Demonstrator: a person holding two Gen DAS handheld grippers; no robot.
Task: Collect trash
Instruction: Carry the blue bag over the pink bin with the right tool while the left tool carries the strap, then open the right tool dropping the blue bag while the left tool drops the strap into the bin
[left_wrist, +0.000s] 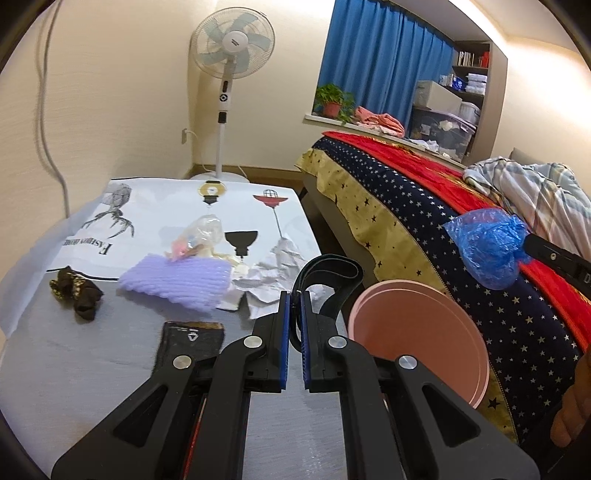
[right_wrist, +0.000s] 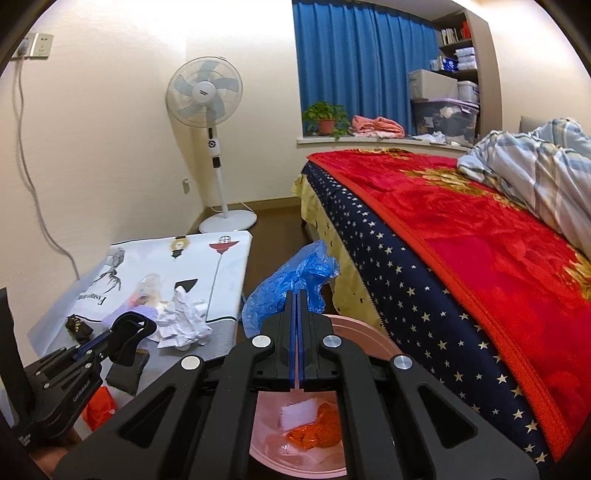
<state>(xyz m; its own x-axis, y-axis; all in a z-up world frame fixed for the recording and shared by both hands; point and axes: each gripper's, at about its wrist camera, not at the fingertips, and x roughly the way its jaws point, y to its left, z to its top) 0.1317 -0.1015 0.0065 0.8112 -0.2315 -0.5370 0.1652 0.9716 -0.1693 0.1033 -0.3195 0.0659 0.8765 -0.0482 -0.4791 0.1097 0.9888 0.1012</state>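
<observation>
My left gripper is shut on a black strap that loops out ahead of its blue pads, over the right end of the grey table. A round pink bin stands just right of it, against the bed. My right gripper is shut on a crumpled blue plastic bag and hangs above the pink bin, which holds an orange wrapper and a white scrap. On the table lie crumpled white paper, a clear wrapper and a dark brown wrapper.
A purple ribbed piece and a flat black item also lie on the table, with a printed white cloth at its far end. The bed with its red blanket runs along the right. A standing fan is in the corner.
</observation>
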